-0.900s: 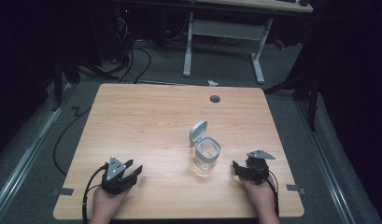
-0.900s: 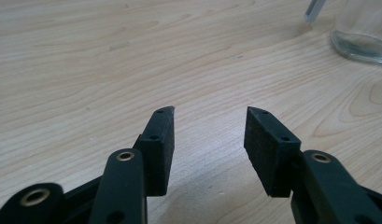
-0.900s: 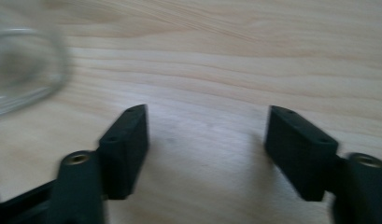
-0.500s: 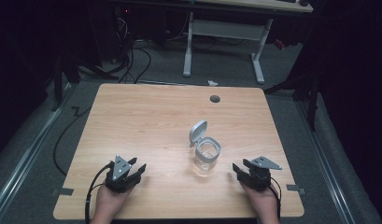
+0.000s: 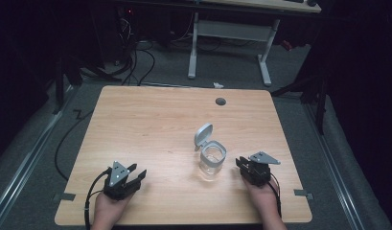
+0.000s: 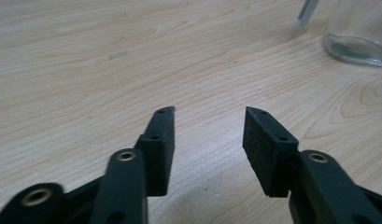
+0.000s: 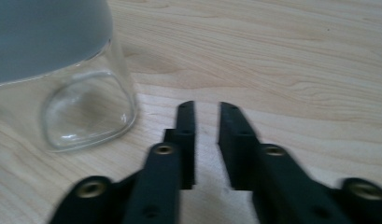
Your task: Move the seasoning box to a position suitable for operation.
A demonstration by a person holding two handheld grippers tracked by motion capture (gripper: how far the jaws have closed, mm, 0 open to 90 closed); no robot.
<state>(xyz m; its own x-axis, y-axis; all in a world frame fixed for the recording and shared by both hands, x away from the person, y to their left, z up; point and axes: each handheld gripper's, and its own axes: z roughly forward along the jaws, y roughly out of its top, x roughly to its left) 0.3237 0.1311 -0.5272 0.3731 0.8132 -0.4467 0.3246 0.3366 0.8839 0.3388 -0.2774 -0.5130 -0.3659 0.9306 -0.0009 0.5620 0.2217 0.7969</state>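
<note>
A clear glass jar (image 5: 213, 160) stands right of the table's middle, its grey lid (image 5: 203, 135) tipped up at the back. My right gripper (image 5: 240, 164) rests on the table just right of the jar. In the right gripper view its jaws (image 7: 207, 105) stand almost together with nothing between them, and the jar (image 7: 86, 107) sits close at their left. My left gripper (image 5: 136, 172) lies near the front left, well apart from the jar. Its jaws (image 6: 209, 112) are open over bare wood, with the jar's base (image 6: 354, 46) far off at the upper right.
The wooden table (image 5: 150, 124) has a round cable hole (image 5: 220, 101) near its far edge. Behind it a white desk frame (image 5: 232, 33) stands on grey floor with black cables (image 5: 136, 57). Bare wood lies between the two grippers.
My right gripper has shifted a little left, closer to the jar. The left gripper has hardly moved.
</note>
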